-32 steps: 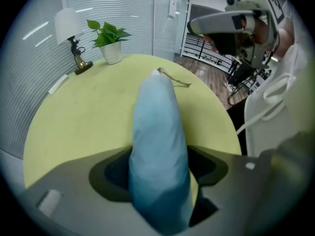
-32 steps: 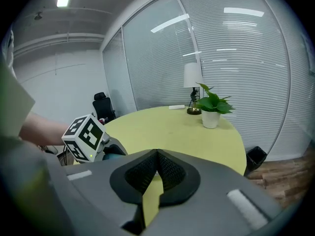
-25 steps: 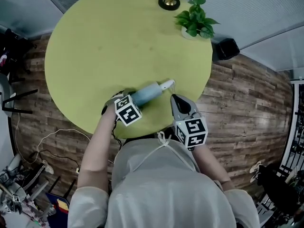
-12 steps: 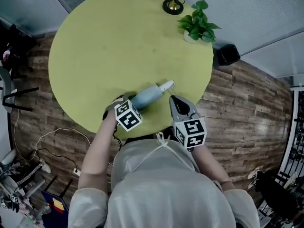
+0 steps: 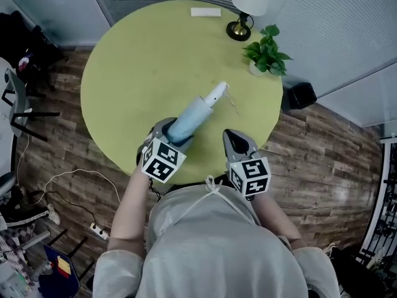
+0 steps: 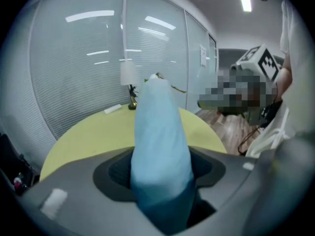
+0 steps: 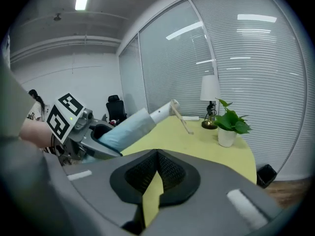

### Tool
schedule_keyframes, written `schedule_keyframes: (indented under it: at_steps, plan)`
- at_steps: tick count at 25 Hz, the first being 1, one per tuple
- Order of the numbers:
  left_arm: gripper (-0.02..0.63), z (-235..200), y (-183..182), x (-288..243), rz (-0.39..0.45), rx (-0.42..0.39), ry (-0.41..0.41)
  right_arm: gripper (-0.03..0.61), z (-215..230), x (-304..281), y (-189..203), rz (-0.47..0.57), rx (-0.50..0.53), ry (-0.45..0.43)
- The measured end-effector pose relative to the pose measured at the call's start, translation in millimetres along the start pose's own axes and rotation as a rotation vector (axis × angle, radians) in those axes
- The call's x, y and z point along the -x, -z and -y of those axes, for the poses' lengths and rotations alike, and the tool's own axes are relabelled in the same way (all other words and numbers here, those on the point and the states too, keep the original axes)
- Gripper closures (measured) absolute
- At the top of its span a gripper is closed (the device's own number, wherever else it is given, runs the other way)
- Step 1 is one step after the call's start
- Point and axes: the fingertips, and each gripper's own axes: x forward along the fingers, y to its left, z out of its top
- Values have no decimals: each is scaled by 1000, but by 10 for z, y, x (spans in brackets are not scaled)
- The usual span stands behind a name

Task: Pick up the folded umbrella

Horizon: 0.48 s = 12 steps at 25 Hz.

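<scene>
The folded umbrella (image 5: 192,113) is a pale blue roll with a white handle end and a thin strap. It hangs tilted above the round yellow table (image 5: 130,61), handle end pointing away from me. My left gripper (image 5: 170,130) is shut on the blue end; its jaws have just been closing around it. In the left gripper view the umbrella (image 6: 160,132) fills the space between the pads of the left gripper (image 6: 160,173). My right gripper (image 5: 234,140) hovers just to the right, jaws shut and holding nothing. The right gripper view shows the umbrella (image 7: 128,127) at left beyond the right gripper (image 7: 156,168).
A table lamp (image 5: 248,5) and a potted plant (image 5: 268,56) stand at the table's far right edge. A small white flat object (image 5: 205,12) lies at the far edge. A black bin (image 5: 301,95) sits on the wooden floor to the right.
The left gripper has risen with the umbrella, which has left the tabletop and now points up and away. The right gripper rose slightly.
</scene>
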Motion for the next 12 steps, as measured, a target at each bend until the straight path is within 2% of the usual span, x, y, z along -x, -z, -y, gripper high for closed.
schedule_keyframes:
  at_steps: [8,12]
  plan:
    - [316,-541,-453,937,335,233,-268,578,-319,-41,-488,98,81,-67]
    - [316,-737,-546,1450,466,300,-435,578,-475,2,-730,168,107,-103]
